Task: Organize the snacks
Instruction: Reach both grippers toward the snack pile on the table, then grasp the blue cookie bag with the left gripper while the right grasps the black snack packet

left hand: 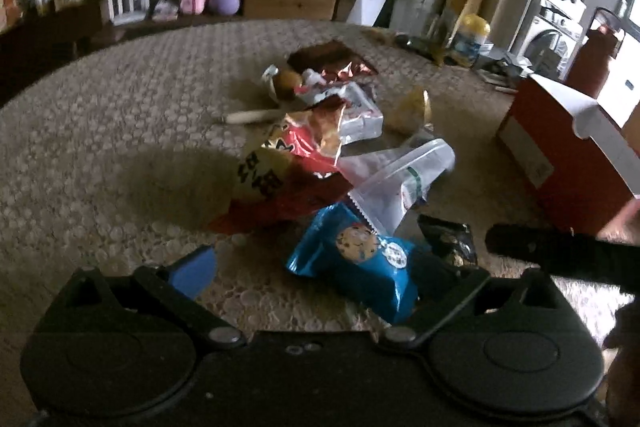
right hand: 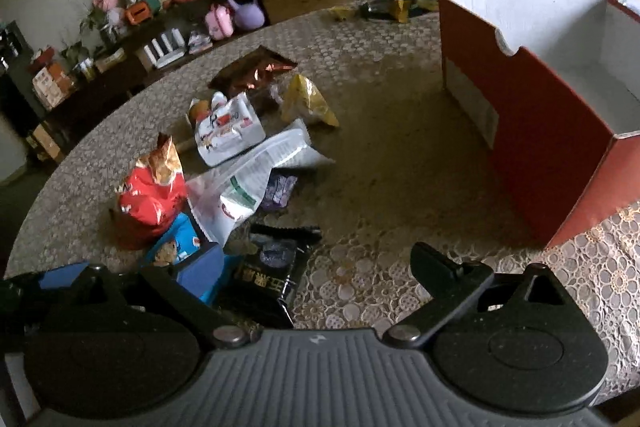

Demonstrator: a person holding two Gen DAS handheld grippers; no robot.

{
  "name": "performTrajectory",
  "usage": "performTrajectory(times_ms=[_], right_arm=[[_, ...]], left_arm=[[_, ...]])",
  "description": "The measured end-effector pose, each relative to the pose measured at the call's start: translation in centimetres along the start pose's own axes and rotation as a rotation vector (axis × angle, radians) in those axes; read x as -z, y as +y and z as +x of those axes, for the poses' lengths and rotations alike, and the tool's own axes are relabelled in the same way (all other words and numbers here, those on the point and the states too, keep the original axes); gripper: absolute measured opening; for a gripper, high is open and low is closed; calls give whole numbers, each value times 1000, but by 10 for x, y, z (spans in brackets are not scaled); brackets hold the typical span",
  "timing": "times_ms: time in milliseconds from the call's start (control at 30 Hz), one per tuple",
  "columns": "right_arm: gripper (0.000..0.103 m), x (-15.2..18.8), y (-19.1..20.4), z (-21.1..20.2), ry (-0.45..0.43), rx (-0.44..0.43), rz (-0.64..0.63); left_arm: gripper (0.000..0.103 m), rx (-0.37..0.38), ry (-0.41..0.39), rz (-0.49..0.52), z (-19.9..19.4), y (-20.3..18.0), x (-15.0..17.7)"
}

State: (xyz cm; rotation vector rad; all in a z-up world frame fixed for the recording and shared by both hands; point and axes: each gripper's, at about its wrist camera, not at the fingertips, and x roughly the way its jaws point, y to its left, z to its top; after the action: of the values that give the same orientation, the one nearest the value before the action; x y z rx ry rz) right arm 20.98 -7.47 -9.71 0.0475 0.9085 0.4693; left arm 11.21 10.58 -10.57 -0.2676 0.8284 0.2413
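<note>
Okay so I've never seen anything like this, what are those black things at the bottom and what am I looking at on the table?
Those black shapes are two hand-held claws, one in each of a person's hands, each carrying a wide-angle camera that looks forward along its fingers. One picture is from the left claw, the other from the right claw. Both are open and hold nothing. On the lace-covered table lies a heap of snack packets, including a blue cookie packet, a red bag, a black packet and a yellow packet. To the right stands an open red box, white inside, with nothing visible in it.
</note>
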Motion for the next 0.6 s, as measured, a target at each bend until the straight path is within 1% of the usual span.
performTrajectory(times_ms=[67,100,167,233,300,333,367,433,500,600], right_arm=[[97,-2,-3,-1,-20,26,3],[97,-3,-6,-1,-21,10,25],[95,-9,-12,4,1,-21,67],[92,-14,-13,12,25,-31,92],[87,-17,-14,21,58,-32,126],[83,-17,-15,24,71,-38,146],[83,-15,-17,26,84,-55,163],[83,-11,-15,27,88,-66,154],[83,-6,-9,28,88,-60,116],[83,-6,0,29,89,-54,72]], left_arm=[[96,28,34,-45,7,2,-3],[95,39,39,-70,9,4,-5],[93,47,53,-108,13,5,-7],[90,53,65,-126,17,3,-10],[87,63,82,-147,22,-1,-12],[85,64,92,-162,24,-1,-13],[83,65,104,-184,26,0,-13],[81,78,111,-231,29,5,-15],[80,90,115,-281,31,10,-15],[77,100,134,-301,36,8,-17]])
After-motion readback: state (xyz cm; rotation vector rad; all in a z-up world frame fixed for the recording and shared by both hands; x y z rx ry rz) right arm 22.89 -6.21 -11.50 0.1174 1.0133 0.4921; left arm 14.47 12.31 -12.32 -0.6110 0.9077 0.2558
